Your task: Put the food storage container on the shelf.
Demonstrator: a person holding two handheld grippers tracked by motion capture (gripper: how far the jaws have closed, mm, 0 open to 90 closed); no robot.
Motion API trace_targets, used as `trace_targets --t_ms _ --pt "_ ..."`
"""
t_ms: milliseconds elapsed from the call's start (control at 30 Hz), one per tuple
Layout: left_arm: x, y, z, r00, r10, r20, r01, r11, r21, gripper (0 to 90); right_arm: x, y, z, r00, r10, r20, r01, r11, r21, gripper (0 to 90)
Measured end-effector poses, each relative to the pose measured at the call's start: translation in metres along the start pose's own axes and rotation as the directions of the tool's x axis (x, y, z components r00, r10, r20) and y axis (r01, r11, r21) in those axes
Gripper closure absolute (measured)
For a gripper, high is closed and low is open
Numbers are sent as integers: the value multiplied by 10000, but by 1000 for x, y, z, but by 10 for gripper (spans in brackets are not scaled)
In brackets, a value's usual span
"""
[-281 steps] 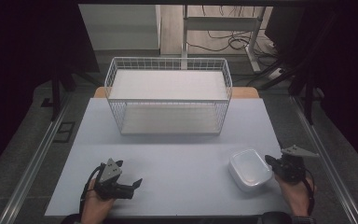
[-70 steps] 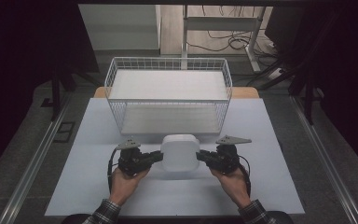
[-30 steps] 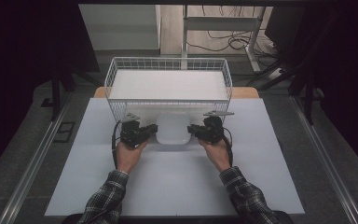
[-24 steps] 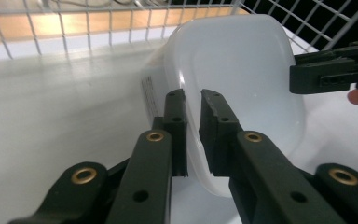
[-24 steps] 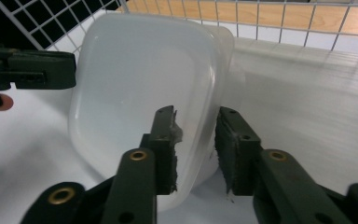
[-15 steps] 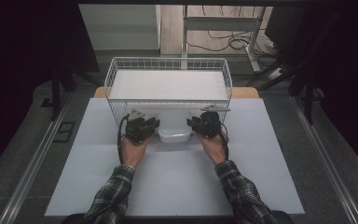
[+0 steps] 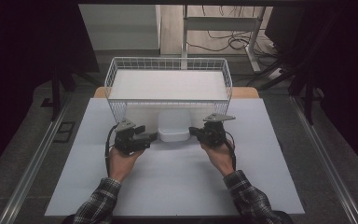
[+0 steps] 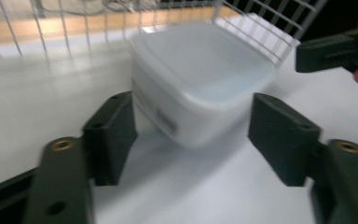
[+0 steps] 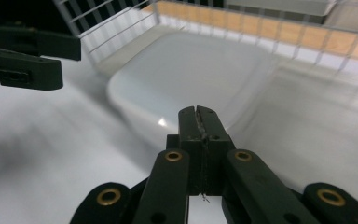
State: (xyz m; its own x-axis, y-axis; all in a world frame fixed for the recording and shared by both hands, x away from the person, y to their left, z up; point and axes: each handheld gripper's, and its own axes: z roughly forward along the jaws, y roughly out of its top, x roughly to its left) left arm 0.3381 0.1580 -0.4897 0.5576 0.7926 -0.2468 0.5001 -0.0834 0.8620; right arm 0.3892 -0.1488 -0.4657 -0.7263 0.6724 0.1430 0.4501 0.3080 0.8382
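Two grippers flank white tub (image 7: 173, 125) on pale table (image 7: 177, 182), wire basket (image 7: 168, 86) behind.
Left gripper (image 8: 191, 128) just opened wide, tub ahead of it; right gripper (image 9: 199, 116) closed empty.

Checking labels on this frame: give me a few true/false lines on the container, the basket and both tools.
1. The white container sits on the table against the wire basket's near wall. True.
2. The left tool is clamped on it. False: its jaws have just been opening and stand clear either side.
3. The right tool is shut. True.
4. The container is inside the basket. False: outside, in front.
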Motion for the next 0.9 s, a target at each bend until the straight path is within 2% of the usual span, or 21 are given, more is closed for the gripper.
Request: trace_targets --t_ms 67,100,133,167,233,333,367,500,567,700,767,900 --pt "-3 -7 -6 9998 87 187 -88 9999 54 229 5 -5 2 9996 -261 -129 264 9995 189 890" --pt "-7 -15 -13 9995 142 275 -147 9997 183 162 9 -7 6 9985 -518 -150 523 9979 376 890" --pt "-7 -15 -13 9995 142 275 -147 9997 183 135 9 -7 6 9985 -518 -150 523 9979 376 890" --pt "-11 -23 -19 9994 297 191 -306 9982 516 107 13 -9 12 9977 -632 -239 645 9963 565 890" --pt "-14 -27 -21 9991 422 26 -422 9968 681 65 17 -11 18 9966 -778 -265 794 9946 674 890" --pt "-21 -38 -29 9973 726 -112 -712 9928 968 43 22 -12 28 9955 -885 -330 911 9918 901 890" --pt "-25 -45 -35 9952 927 -311 -890 9904 1056 36 22 -13 31 9950 -940 -325 968 9905 974 890" --pt "-29 -55 -43 9933 1097 -357 -1057 9894 993 27 22 -14 44 9952 -931 -301 959 9891 1120 890" --pt "-31 -62 -48 9901 1309 -498 -1256 9873 974 26 22 -14 47 9951 -937 -302 966 9886 1153 890" --pt "-36 -73 -51 9812 1814 -664 -1718 9765 1302 11 22 -11 59 9950 -960 -271 985 9885 1149 890" --pt "-39 -77 -52 9786 1951 -658 -1842 9722 1443 10 22 -8 63 9944 -1033 -224 1052 9882 1116 890" --pt "-41 -78 -52 9773 2015 -660 -1901 9704 1486 10 22 -4 68 9934 -1145 -115 1151 9872 1107 890"
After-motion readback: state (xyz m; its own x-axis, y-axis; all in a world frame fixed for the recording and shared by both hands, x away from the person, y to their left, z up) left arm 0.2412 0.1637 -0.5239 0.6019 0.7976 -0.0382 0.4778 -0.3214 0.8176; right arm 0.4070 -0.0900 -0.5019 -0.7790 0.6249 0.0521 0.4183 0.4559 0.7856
